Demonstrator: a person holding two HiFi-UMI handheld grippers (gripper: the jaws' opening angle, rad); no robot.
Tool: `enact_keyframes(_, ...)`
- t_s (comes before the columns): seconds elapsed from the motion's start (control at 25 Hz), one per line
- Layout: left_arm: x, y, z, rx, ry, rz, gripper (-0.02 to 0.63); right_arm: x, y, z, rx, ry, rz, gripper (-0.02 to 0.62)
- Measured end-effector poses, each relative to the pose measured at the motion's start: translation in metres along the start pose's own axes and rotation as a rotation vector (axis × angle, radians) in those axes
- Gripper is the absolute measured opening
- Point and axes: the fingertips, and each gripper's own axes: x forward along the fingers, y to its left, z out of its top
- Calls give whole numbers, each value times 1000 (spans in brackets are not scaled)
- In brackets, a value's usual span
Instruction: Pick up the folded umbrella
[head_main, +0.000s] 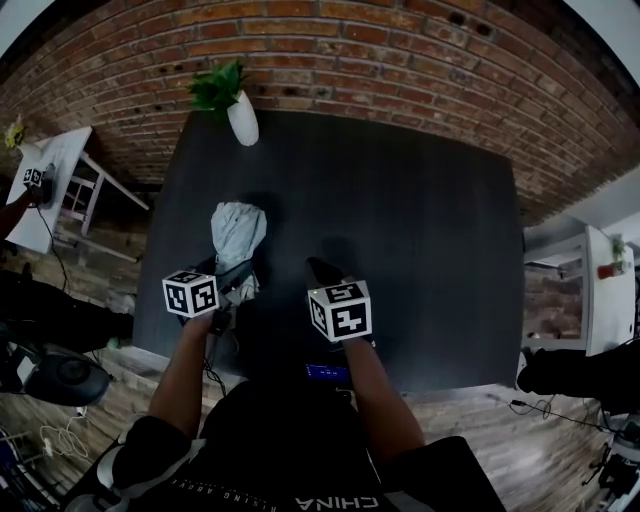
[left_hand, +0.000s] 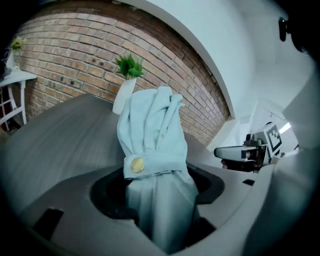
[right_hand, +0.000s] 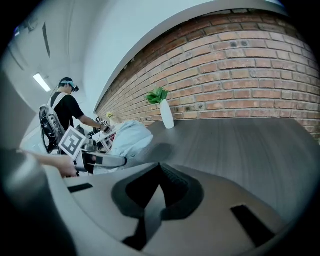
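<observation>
The folded umbrella is pale blue cloth, bound by a strap with a gold snap button. My left gripper is shut on its lower part and holds it upright above the dark table; in the left gripper view the umbrella rises from between the jaws of my left gripper. My right gripper hovers just right of it, shut and empty. The right gripper view shows my right gripper with tips together, and the umbrella with the left gripper at its left.
A white vase with a green plant stands at the table's far edge against the brick wall. A white side table is at the left, a white shelf at the right. Another person stands at the far left.
</observation>
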Motion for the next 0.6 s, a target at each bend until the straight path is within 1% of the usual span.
enact_keyframes(0.16, -9, -31, 35, 50, -95, -58, 298, -7, 3, 15, -24, -35, 10, 9)
enact_keyframes(0.36, -26, -76, 71, 116, -231, -131, 298, -22, 9, 45, -59, -117, 28, 9)
enact_keyframes(0.48, -38, -105, 82, 142, -303, -170, 298, -38, 11, 64, -71, -182, 43, 9)
enact_keyframes(0.6, -47, -126, 83, 143, -345, -203, 298, -55, 11, 75, -54, -244, 61, 9)
